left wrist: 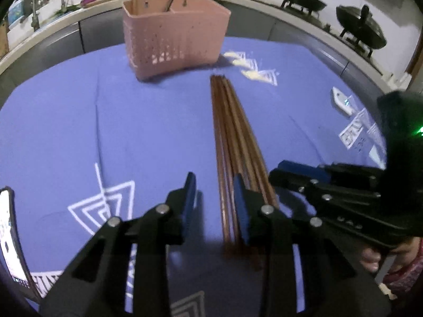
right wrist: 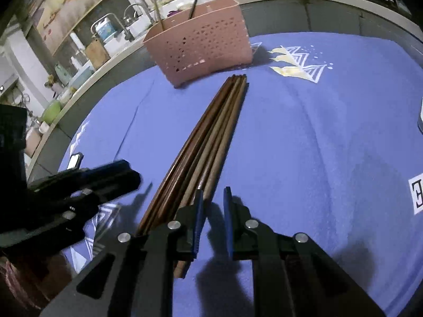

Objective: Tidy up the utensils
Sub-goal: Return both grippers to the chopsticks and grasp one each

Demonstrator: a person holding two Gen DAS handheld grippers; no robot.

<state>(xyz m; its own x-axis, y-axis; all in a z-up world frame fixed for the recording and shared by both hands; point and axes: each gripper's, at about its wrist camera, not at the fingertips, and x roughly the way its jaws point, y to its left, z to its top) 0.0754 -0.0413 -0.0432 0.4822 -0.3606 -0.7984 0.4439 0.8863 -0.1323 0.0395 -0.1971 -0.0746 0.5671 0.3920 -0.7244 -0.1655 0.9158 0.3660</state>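
Several brown wooden chopsticks (left wrist: 235,137) lie in a bundle on the blue tablecloth (left wrist: 148,132), pointing at a pink perforated utensil caddy (left wrist: 174,37). The caddy holds a wooden stick and a dark utensil. My left gripper (left wrist: 215,192) is open just above the cloth, its right finger over the near ends of the bundle. My right gripper (right wrist: 214,211) is open and empty, its left finger over the right side of the chopsticks (right wrist: 208,142). The caddy (right wrist: 201,45) stands beyond them. Each gripper shows in the other's view, the right (left wrist: 325,185) and the left (right wrist: 87,185).
A phone (left wrist: 10,237) lies at the cloth's left edge. A white tag (left wrist: 342,100) and printed markers sit at the right. Behind the table runs a counter with sink taps (left wrist: 34,8) and two black woks (left wrist: 301,0).
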